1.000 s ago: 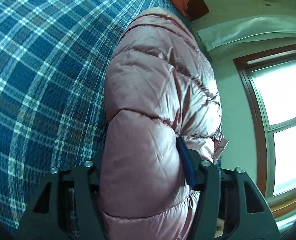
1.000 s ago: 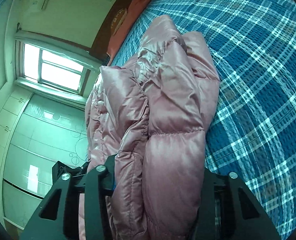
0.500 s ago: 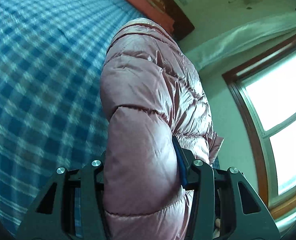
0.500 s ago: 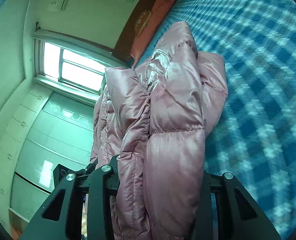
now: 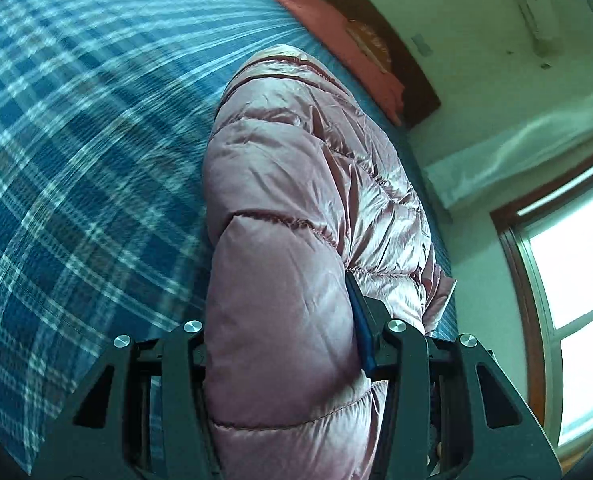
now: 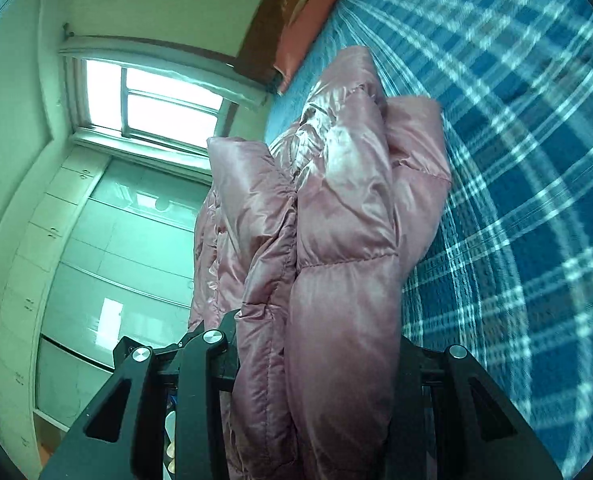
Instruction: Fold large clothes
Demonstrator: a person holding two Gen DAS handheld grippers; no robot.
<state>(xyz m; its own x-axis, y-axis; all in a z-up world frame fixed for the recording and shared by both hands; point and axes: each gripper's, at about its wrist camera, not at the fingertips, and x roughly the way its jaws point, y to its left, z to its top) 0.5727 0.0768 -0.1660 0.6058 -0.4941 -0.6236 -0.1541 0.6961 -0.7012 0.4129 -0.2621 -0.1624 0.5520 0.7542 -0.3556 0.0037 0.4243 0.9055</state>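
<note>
A shiny pink puffer jacket [image 5: 296,184] hangs in the air over the blue plaid bed [image 5: 76,152]. My left gripper [image 5: 284,344] is shut on a thick quilted fold of it; the padding bulges between the black fingers and hides the left pad. In the right wrist view the same pink jacket [image 6: 336,200] is bunched in several folds, and my right gripper [image 6: 316,360] is shut on them. The far end of the jacket droops toward the plaid bed cover [image 6: 516,160]. Both fingertips are buried in fabric.
A pink pillow [image 5: 336,36] lies against a dark wooden headboard [image 5: 396,52] at the far end of the bed. A window [image 6: 152,100] and pale wardrobe doors [image 6: 108,260] stand beside the bed.
Both grippers have swept across the bed carrying the jacket; the headboard, wall and window have come further into view. The bed now streaks with motion blur. The grips hold.
</note>
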